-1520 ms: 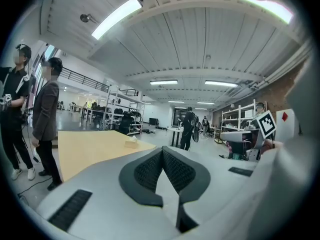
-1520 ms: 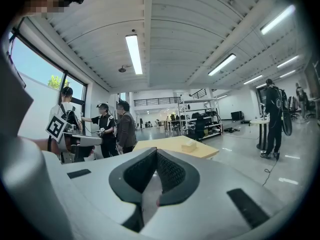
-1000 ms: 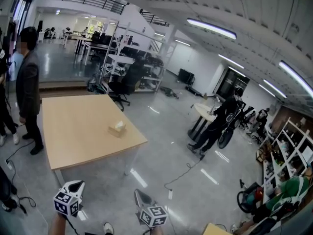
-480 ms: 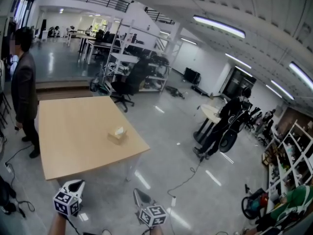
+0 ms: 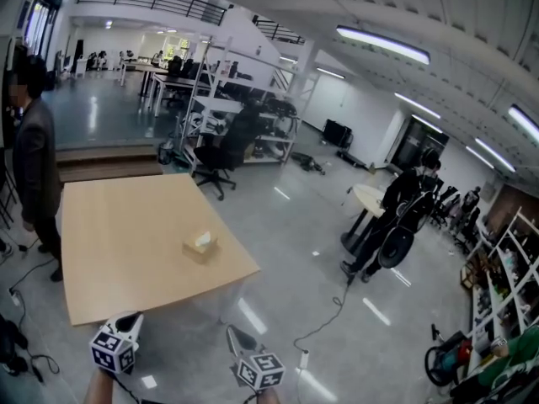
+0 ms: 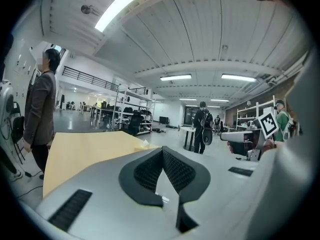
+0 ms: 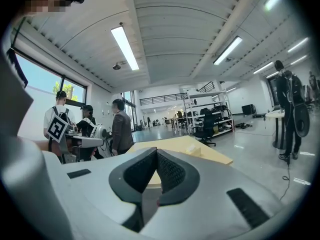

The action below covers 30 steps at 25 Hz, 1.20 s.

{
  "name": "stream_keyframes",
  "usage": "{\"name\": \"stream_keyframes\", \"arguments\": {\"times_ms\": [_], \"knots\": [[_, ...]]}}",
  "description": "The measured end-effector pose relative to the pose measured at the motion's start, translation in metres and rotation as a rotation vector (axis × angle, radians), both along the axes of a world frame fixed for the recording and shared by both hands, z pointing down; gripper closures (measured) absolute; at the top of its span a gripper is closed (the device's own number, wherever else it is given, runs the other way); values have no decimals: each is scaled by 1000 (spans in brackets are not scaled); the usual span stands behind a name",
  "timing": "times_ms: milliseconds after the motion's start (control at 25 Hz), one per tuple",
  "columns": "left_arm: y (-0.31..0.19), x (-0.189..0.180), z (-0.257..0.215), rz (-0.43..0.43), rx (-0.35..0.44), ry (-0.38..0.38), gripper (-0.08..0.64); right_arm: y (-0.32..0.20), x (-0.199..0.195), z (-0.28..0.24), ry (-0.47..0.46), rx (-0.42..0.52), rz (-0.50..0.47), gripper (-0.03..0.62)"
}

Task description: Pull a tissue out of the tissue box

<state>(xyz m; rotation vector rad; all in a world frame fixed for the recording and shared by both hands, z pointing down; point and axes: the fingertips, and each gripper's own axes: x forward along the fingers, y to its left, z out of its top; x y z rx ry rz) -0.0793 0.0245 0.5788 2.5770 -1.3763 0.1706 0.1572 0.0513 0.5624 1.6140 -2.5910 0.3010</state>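
You are standing on a wide grey floor [image 5: 354, 310] in an open hall, and the pale wooden table [image 5: 118, 259] lies ahead of you and a little to your left, with a person in a dark jacket [image 5: 35, 158] just beside its far left edge. The tissue box [image 5: 200, 247] sits alone on that table, towards the right edge and well apart from both your tools, so by my reading nothing of the pull has begun and you have yet to close in. It looks like a small tan cardboard box: light, easy to shove or lift if you tug hard. A white tuft of tissue [image 5: 202, 239] seems to stand up from its top, though it is too small here to be sure of its shape. Expect the sheet to be soft, thin and easy to tear, so pinch the raised tuft near its middle, not its very edge, draw it upward gently, and be ready to steady the box with the other tool. Your left gripper [image 6: 162, 150] has its dark ribbed pads pressed together with nothing between them, and your right gripper [image 7: 156, 151] is likewise clenched and empty, so you will need to spread one before you reach the tuft
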Motion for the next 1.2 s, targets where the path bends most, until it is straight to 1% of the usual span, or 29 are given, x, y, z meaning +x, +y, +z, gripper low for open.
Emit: {"name": "stream_keyframes", "arguments": {"times_ms": [320,600,840,1080,1200], "knots": [[-27,12,-2,-15,1,-8,552,-33,5,1,-6,-2,-26,581],[-59,15,5,-5,-11,-10,552,-62,6,10,-14,-13,-21,581],[-117,26,10,23,-14,-13,552,-114,19,12,-23,-13,16,581],[-172,27,7,49,-3,-1,552,-168,15,12,-21,-21,26,581],[-193,28,6,52,-11,-5,552,-189,14,9,-4,-23,26,581]]}}
